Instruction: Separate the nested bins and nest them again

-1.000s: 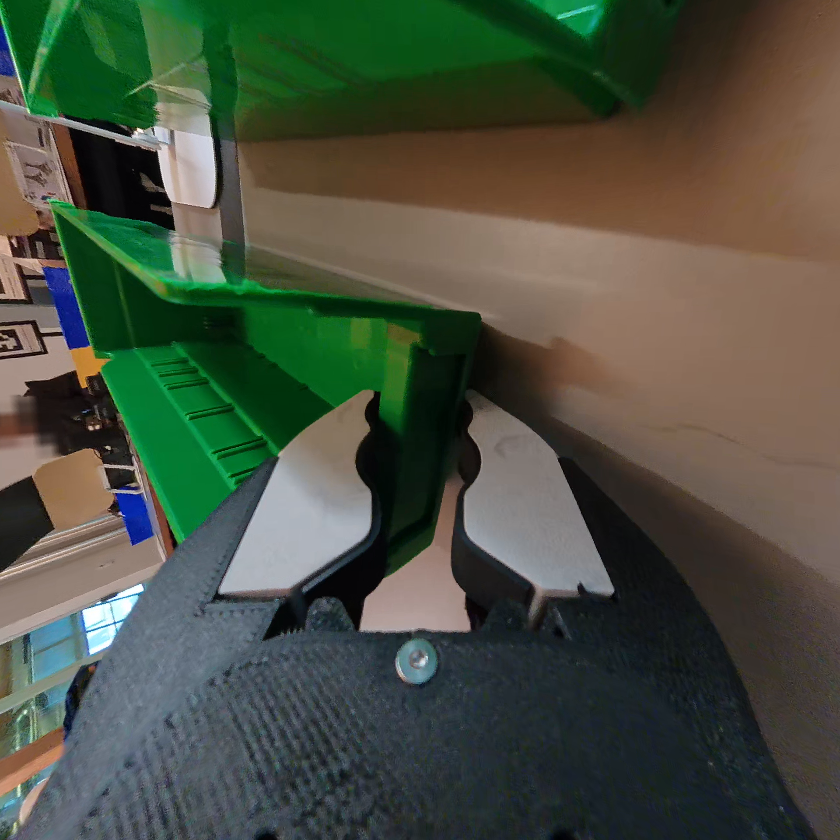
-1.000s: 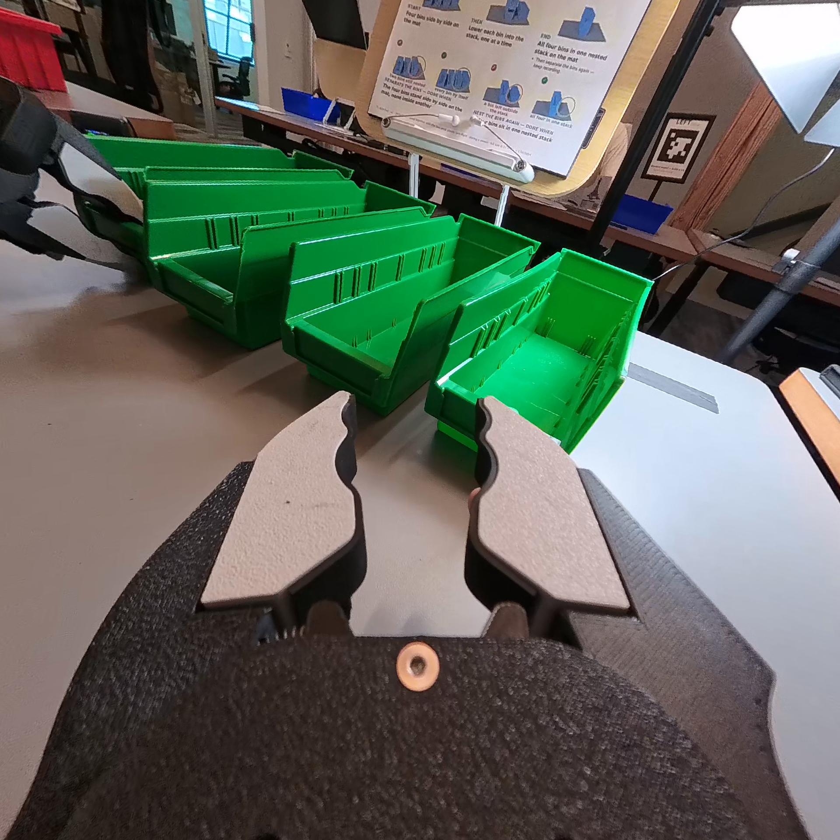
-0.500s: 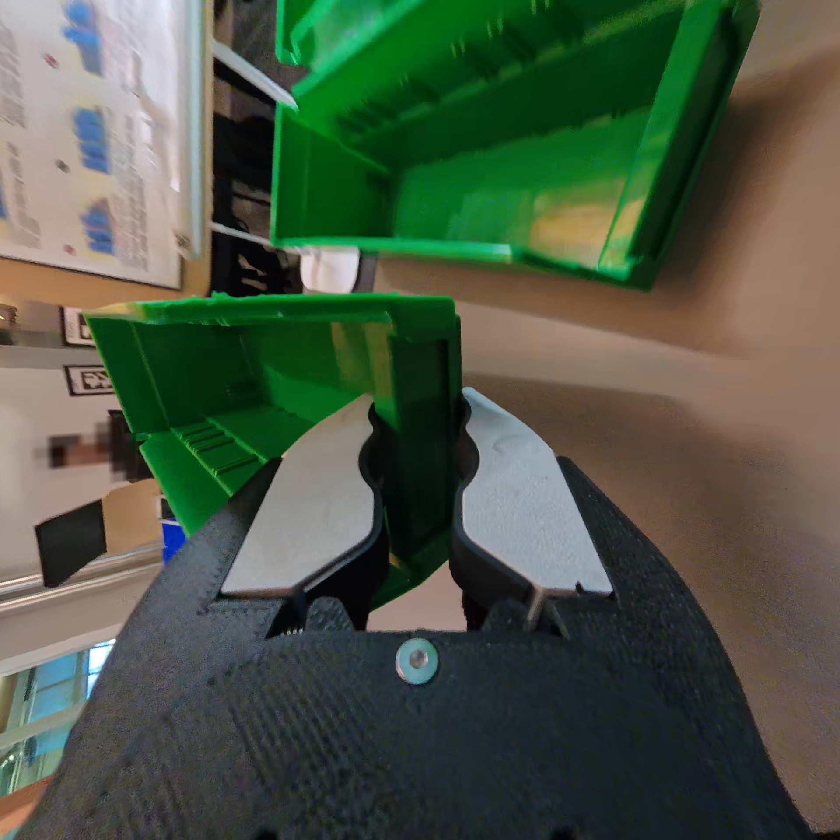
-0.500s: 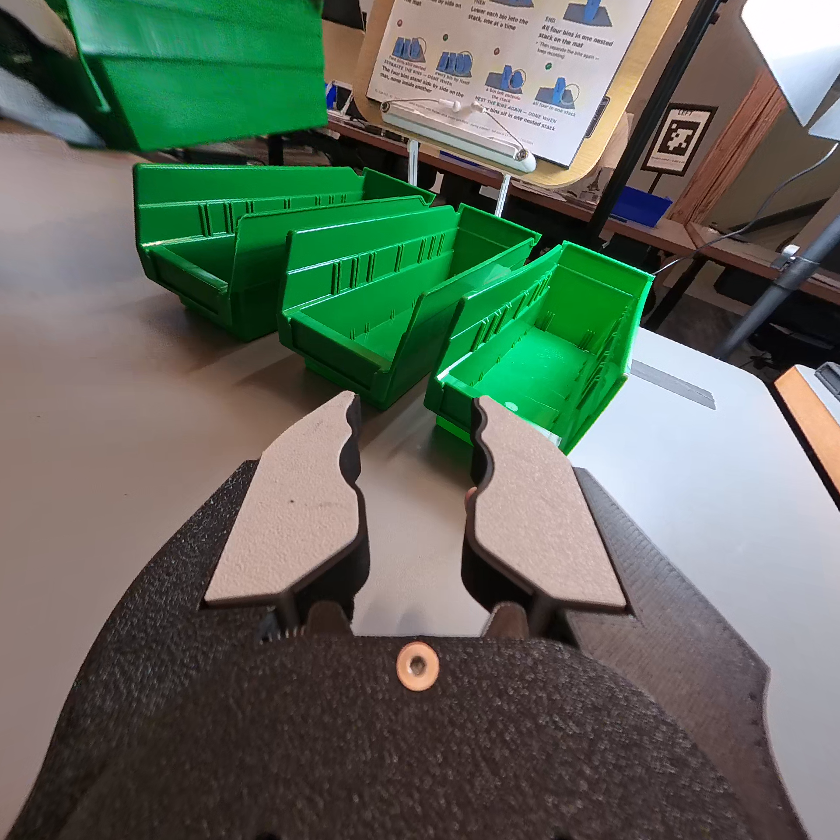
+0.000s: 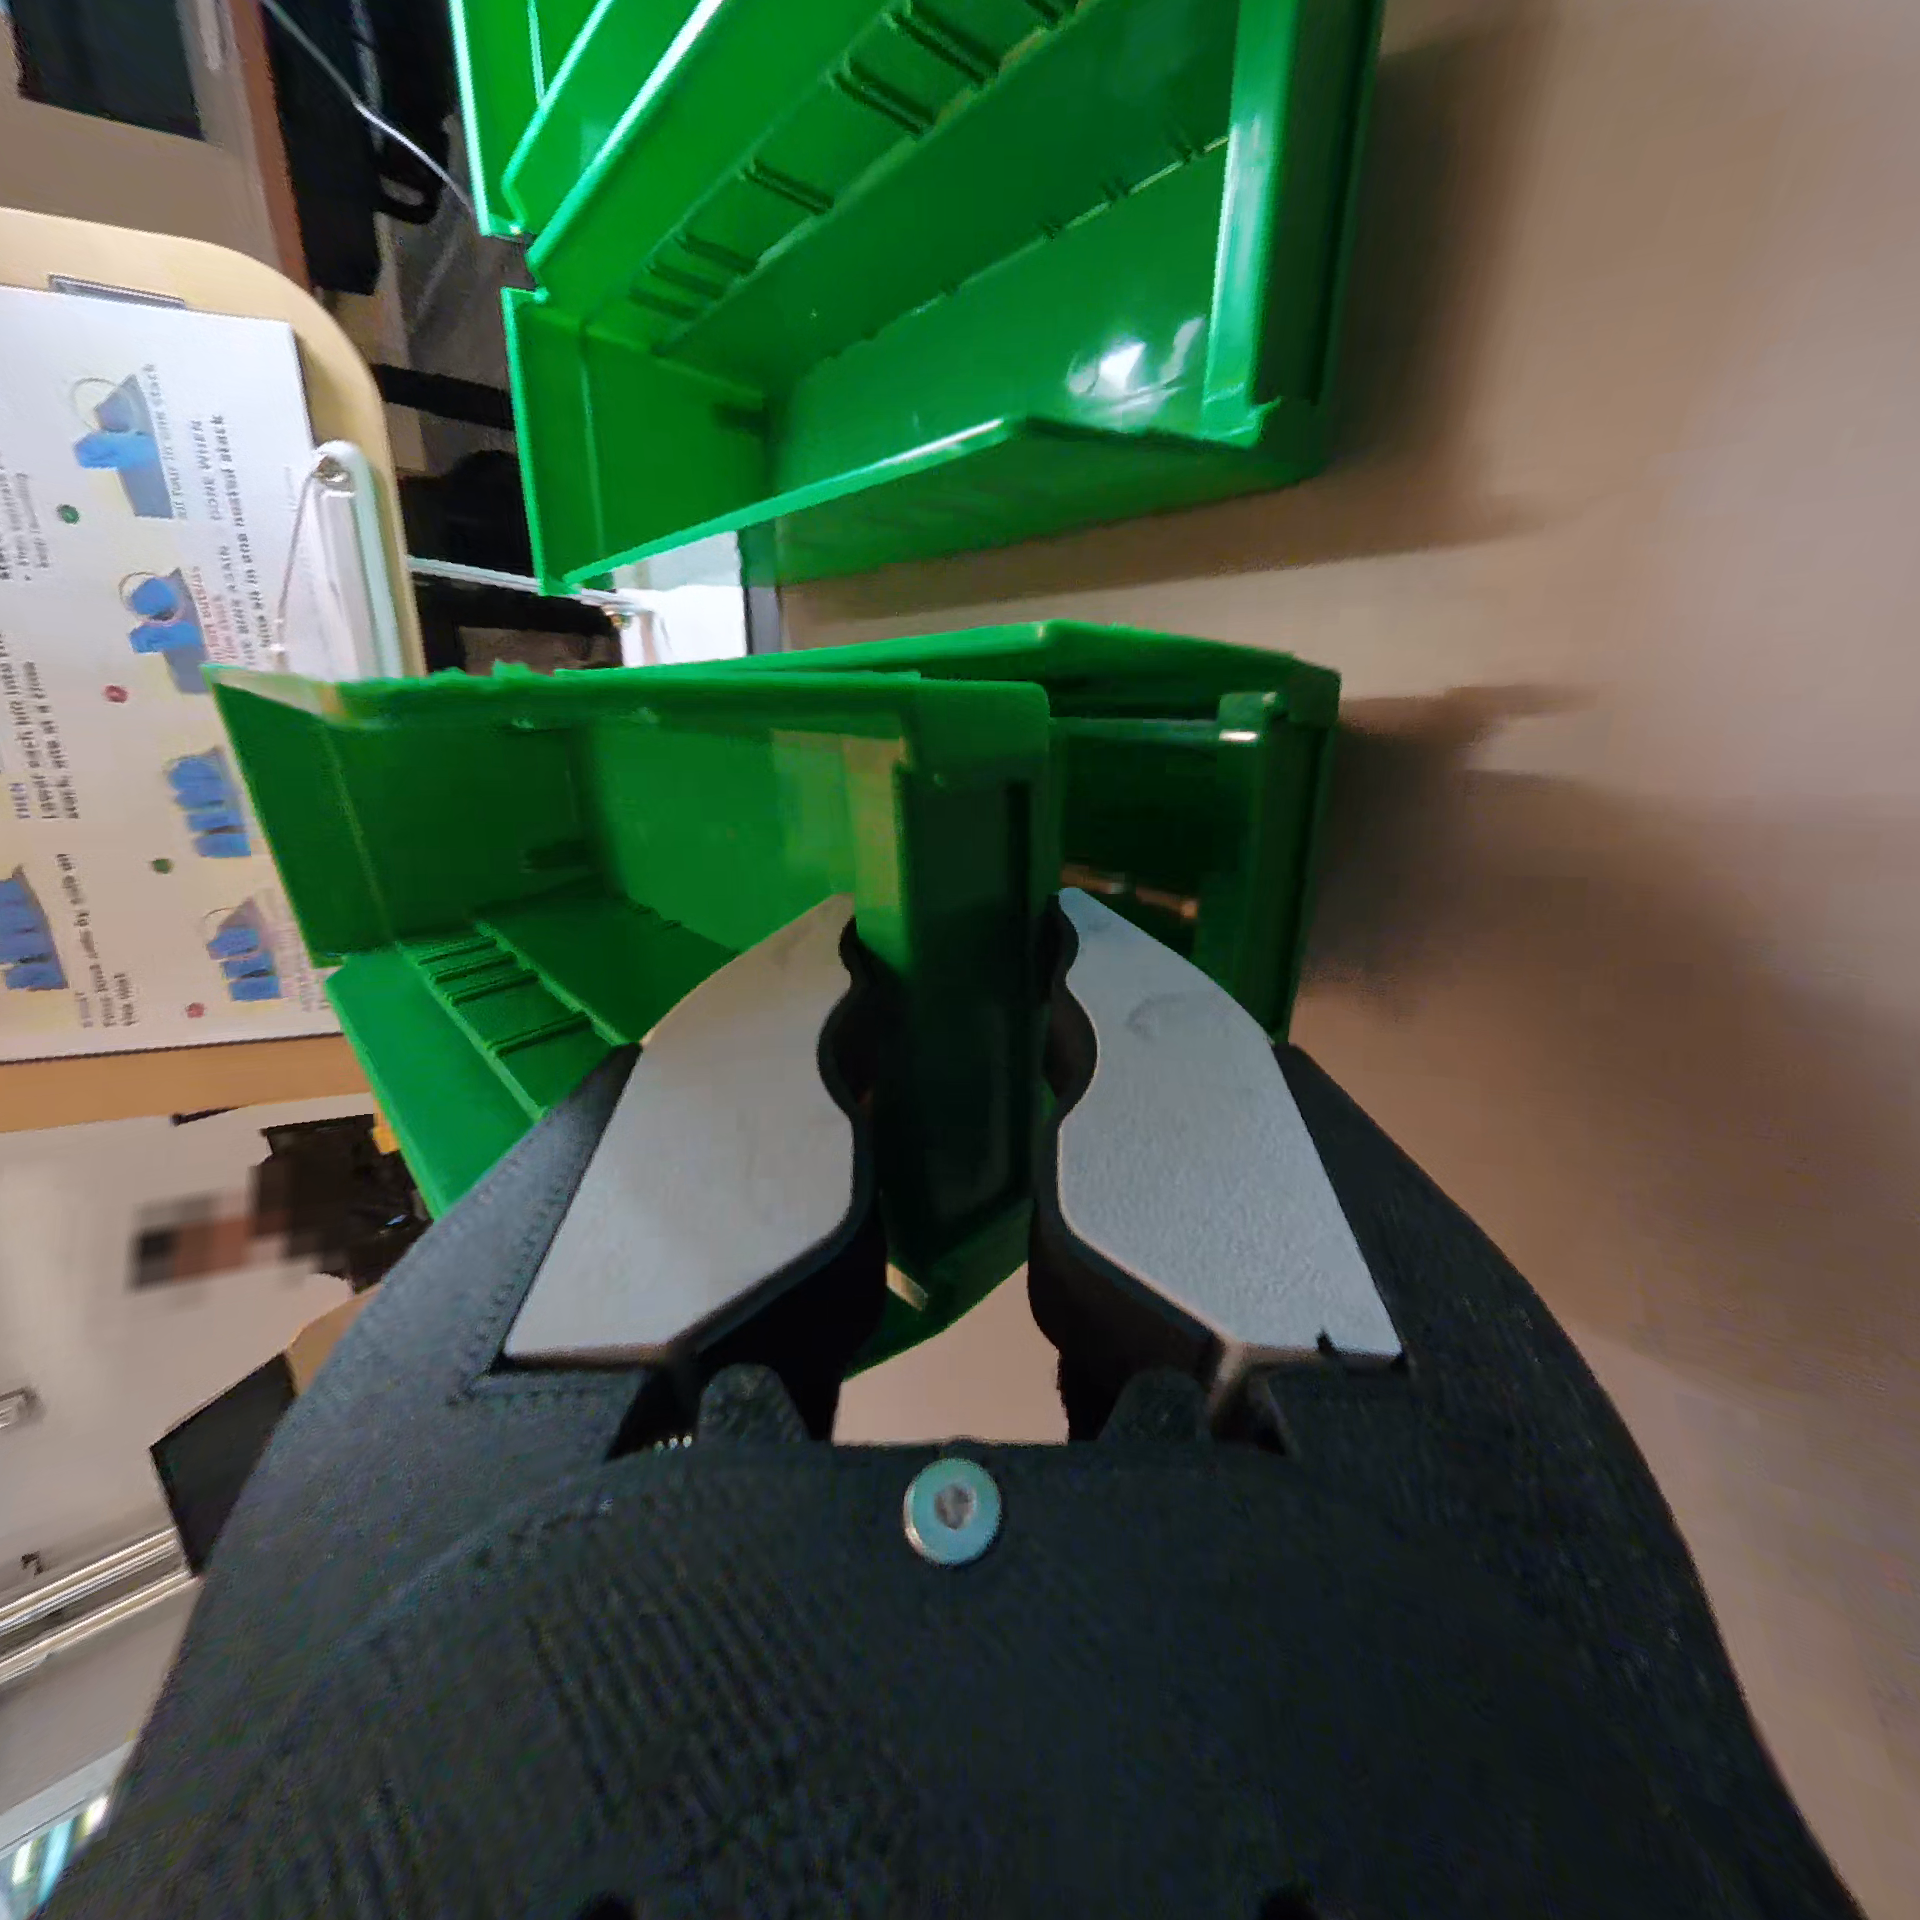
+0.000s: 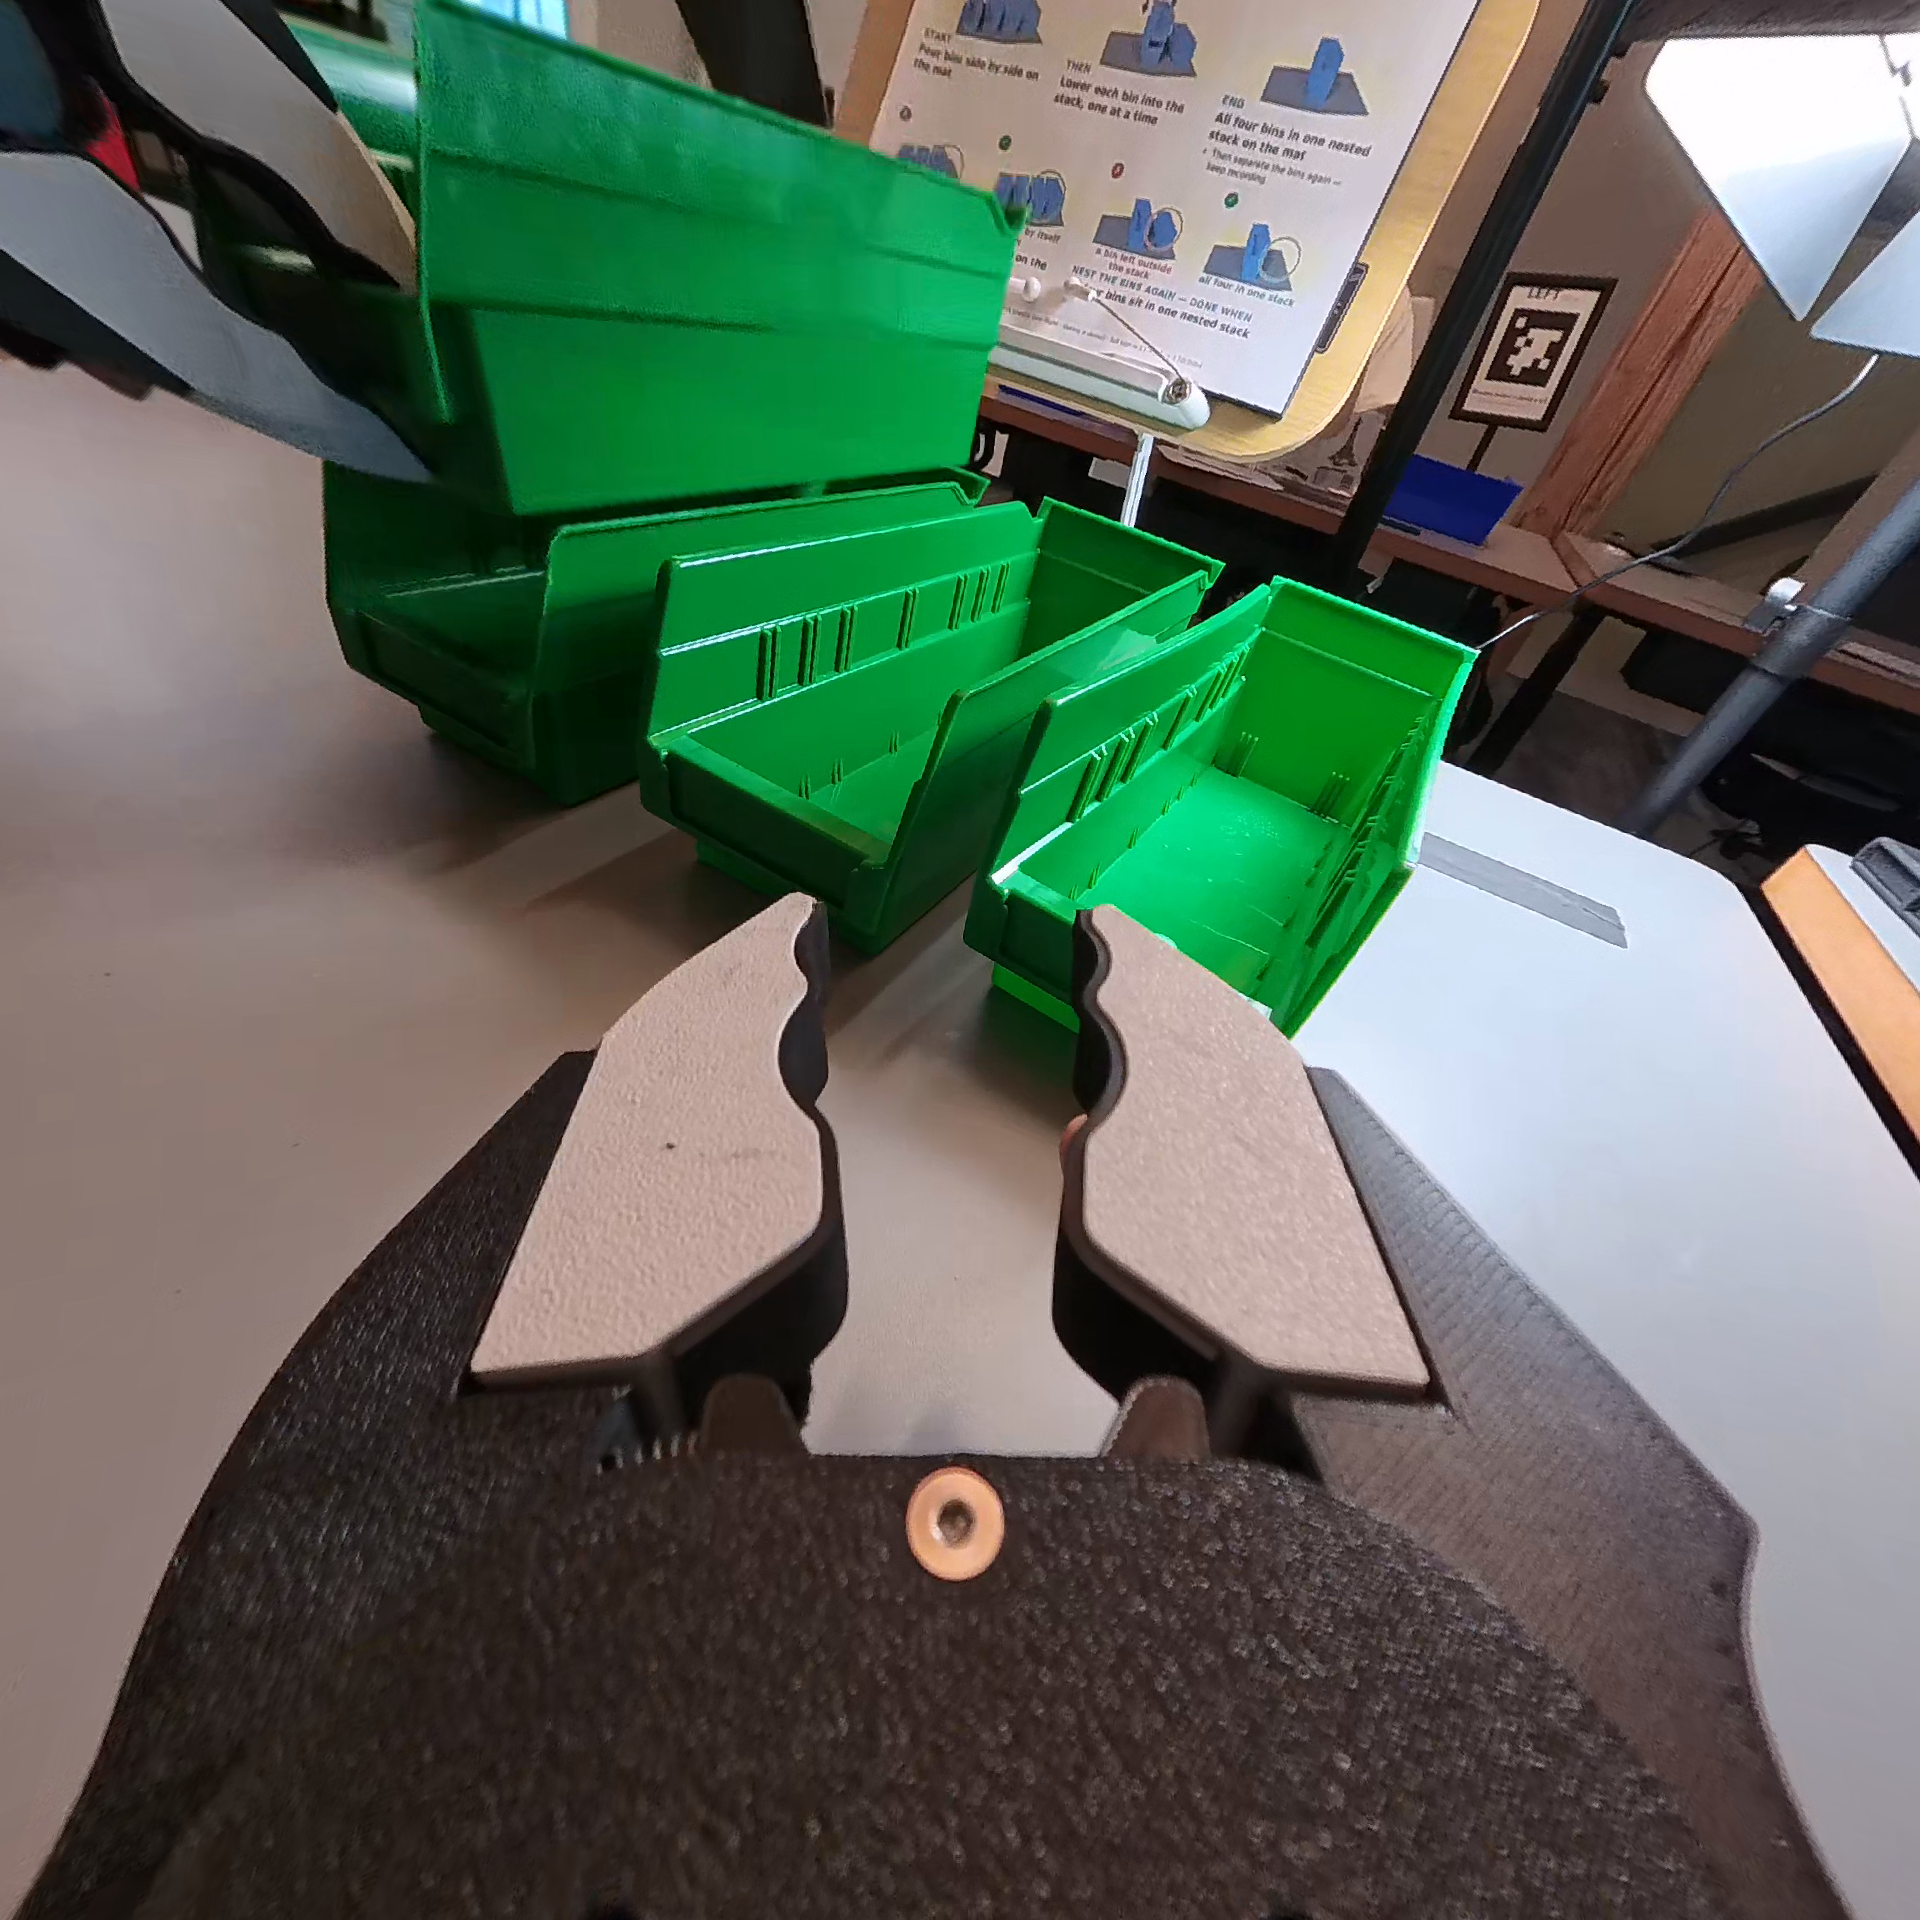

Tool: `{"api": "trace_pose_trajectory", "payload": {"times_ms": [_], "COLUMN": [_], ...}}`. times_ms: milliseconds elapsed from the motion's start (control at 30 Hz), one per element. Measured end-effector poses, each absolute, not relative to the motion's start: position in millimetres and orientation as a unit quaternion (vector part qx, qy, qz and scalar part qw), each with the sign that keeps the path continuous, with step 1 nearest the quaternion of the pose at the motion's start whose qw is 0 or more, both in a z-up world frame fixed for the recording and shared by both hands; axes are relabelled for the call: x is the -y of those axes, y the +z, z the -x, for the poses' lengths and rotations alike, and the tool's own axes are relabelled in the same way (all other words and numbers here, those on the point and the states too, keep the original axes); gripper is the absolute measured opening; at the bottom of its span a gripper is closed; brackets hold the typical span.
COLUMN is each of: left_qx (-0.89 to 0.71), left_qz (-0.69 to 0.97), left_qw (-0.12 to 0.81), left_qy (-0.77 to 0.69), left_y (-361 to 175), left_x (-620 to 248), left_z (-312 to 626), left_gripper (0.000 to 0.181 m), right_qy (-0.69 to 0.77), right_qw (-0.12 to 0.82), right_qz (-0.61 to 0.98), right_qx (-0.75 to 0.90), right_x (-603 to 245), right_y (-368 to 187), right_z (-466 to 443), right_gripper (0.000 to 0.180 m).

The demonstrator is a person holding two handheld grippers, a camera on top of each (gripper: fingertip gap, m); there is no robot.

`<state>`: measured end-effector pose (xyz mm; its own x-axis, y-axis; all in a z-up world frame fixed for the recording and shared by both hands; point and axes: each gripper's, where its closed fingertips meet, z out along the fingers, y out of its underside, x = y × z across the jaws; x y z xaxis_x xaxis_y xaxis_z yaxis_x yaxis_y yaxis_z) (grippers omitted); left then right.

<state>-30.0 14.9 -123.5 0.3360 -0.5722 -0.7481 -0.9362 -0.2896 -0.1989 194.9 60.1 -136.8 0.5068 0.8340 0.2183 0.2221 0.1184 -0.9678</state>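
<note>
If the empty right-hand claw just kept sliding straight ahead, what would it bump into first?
Probably the nearest green bin, or the gap beside it: the open right gripper points about at that bin's left front corner. Depth is hard to judge.

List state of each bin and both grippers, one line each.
Left gripper: shut on held bin's end wall.
Held bin: lifted, tilted, above the leftmost bin, not seated in it.
Leftmost bin: on the table, empty, under the held bin.
Middle bin: on the table, upright, empty.
Right bin: on the table, upright, empty.
Right gripper: open, holds nothing, over the table.
</note>
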Motion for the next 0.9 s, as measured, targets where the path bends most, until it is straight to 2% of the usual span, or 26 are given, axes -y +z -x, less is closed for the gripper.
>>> {"api": "trace_pose_trajectory", "payload": {"times_ms": [300, 433, 733, 900], "left_qx": [-0.52, -0.489, -0.328, -0.226], "left_qz": [0.746, 0.757, 0.748, 0.758], "left_qw": [0.309, 0.375, 0.576, 0.611], "left_qy": [0.28, 0.218, 0.034, 0.029], "left_y": [-163.3, -156.2, -93.0, -106.7], "left_x": [-19.9, -14.3, 32.3, 57.0], "left_z": [26.6, 11.4, 9.1, 61.8], "left_gripper": [0.038, 0.05, 0.047, 0.045], "right_qy": [0.246, 0.245, 0.24, 0.232], "right_qw": [0.614, 0.615, 0.61, 0.601], "right_qz": [0.614, 0.614, 0.615, 0.616], "right_qx": [0.431, 0.43, 0.438, 0.453], "right_x": [-59.4, -59.3, -58.5, -57.1], "right_y": [-136.6, -136.8, -140.0, -145.2], "right_z": [-195.0, -195.1, -192.8, -188.8], "right_gripper": [0.044, 0.044, 0.044, 0.044]}}
